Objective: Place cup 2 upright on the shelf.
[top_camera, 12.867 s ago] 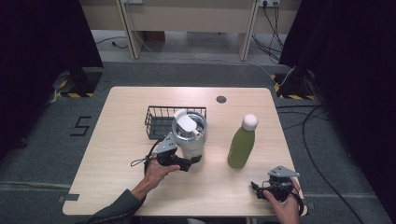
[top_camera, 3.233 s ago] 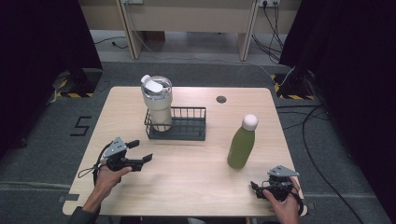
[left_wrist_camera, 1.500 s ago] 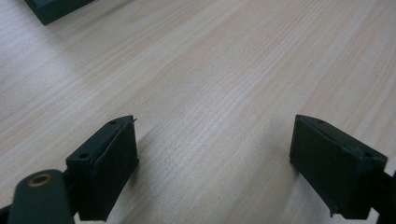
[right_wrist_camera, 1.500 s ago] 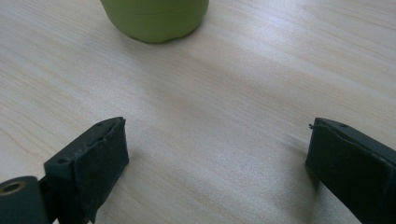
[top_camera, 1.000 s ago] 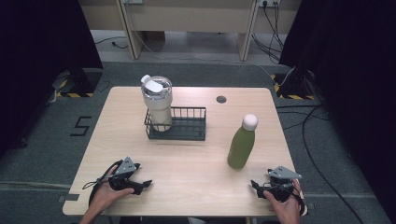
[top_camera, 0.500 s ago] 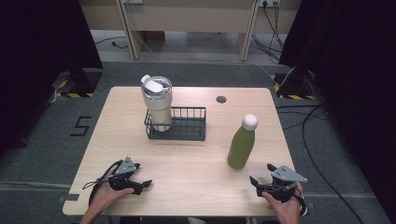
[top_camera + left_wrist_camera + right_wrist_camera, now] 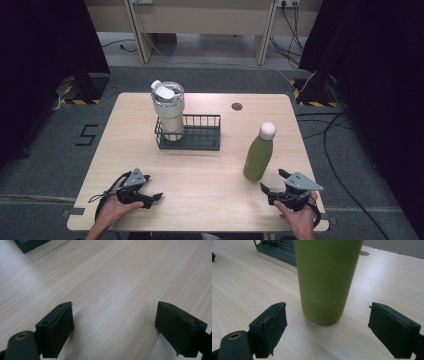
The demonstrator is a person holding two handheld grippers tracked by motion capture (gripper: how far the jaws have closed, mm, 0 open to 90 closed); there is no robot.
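Note:
A clear tumbler with a white lid [image 7: 168,111] stands upright in the left end of a dark wire basket [image 7: 200,136]. To the right, a green bottle with a white cap [image 7: 260,154] stands on the table. My left gripper [image 7: 152,198] rests open near the front left edge, with bare wood between its jaws [image 7: 115,307]. My right gripper [image 7: 272,182] is open at the front right. In the right gripper view the bottle [image 7: 327,277] stands just ahead of the spread jaws, and the right gripper [image 7: 328,306] does not touch it.
The wooden table [image 7: 200,170] has a round cable hole [image 7: 237,106] behind the basket. The basket's corner [image 7: 27,245] shows in the left gripper view, and the basket [image 7: 277,250] lies beyond the bottle in the right gripper view. Cables run on the floor to the right.
The tumbler went from my left gripper into the basket, and that gripper pulled back to the front edge. In the last second the right gripper edged toward the bottle.

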